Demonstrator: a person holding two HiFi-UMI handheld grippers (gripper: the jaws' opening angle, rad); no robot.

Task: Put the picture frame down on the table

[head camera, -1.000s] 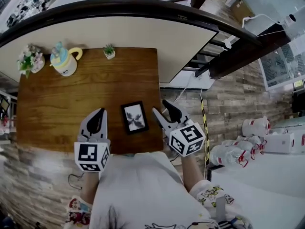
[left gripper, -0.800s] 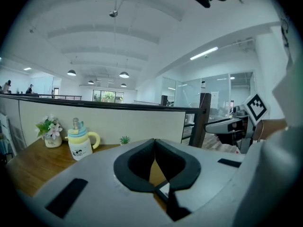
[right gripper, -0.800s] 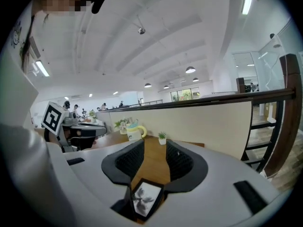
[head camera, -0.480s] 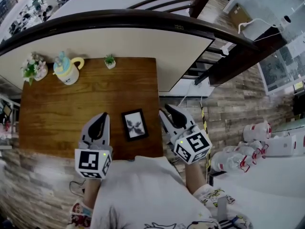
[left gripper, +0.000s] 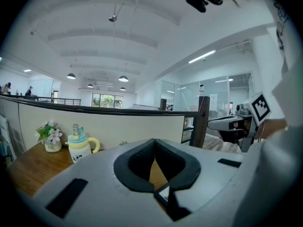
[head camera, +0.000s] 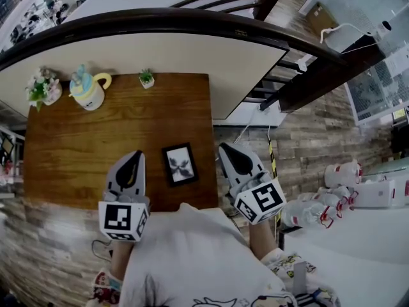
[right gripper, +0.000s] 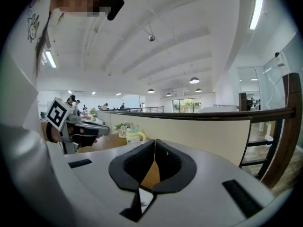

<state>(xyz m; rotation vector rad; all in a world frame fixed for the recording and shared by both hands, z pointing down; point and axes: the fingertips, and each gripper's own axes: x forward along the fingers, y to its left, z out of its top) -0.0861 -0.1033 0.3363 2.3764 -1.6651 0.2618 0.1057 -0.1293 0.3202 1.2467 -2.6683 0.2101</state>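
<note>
A small black picture frame (head camera: 179, 164) with a dark print lies flat on the brown wooden table (head camera: 96, 139), near its front right corner. In the head view my left gripper (head camera: 133, 158) hangs over the table's front edge, left of the frame and apart from it. To the frame's right is my right gripper (head camera: 228, 151), just off the table's right edge, also apart. Both grippers are shut with nothing between the jaws. In the left gripper view the left gripper (left gripper: 154, 150) points level over the table; the right gripper view shows the right gripper (right gripper: 154, 152) likewise.
At the table's back edge stand a flower pot (head camera: 42, 86), a yellow-handled bottle cup (head camera: 87, 88) and a tiny green plant (head camera: 147, 78). A cream partition with a dark rail (head camera: 211, 24) runs behind. White and red containers (head camera: 332, 190) lie on the floor at right.
Both grippers have drawn back from the frame toward the person; the right one swung further right off the table edge. The frame stays flat where it was.
</note>
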